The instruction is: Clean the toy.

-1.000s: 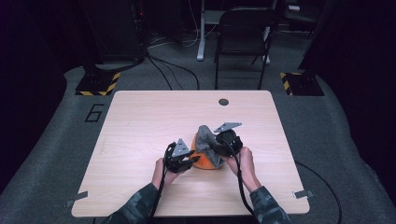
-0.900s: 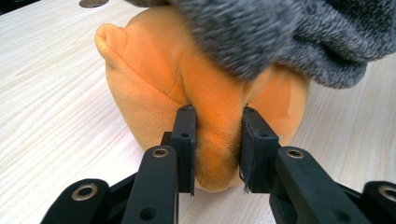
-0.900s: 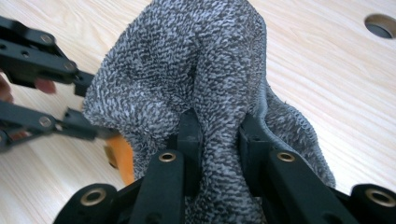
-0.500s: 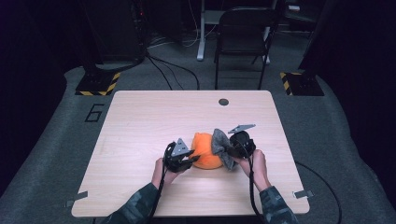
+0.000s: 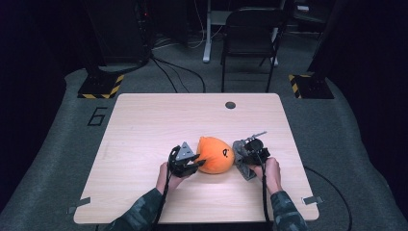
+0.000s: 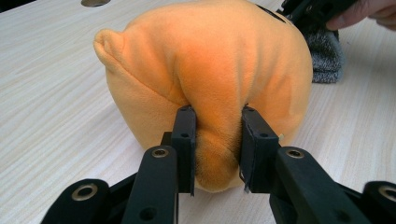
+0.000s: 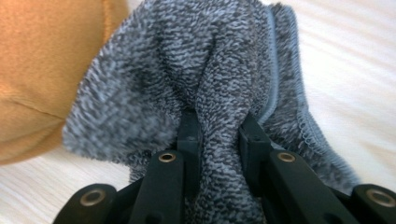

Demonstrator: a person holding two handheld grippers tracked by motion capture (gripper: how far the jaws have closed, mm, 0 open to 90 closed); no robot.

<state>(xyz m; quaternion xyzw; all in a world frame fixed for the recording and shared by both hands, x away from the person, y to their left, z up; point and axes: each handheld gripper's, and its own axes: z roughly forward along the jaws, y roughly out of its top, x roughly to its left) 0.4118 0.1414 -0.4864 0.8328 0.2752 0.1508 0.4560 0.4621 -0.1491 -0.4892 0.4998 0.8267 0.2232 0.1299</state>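
An orange plush toy (image 5: 215,155) lies on the wooden table (image 5: 144,125), a little toward the near edge and right of the middle. The left gripper (image 5: 188,163) is at the toy's left side, its jaws pinched onto a fold of the orange plush (image 6: 215,140), so it is gripping the toy. Just right of the toy lies a grey towel (image 5: 242,161), touching or nearly touching it. The right gripper (image 5: 250,156) has its jaws closed on a bunched fold of that towel (image 7: 219,130), with the orange plush (image 7: 42,70) showing at the left. A chair (image 5: 250,43) stands beyond the table's far edge.
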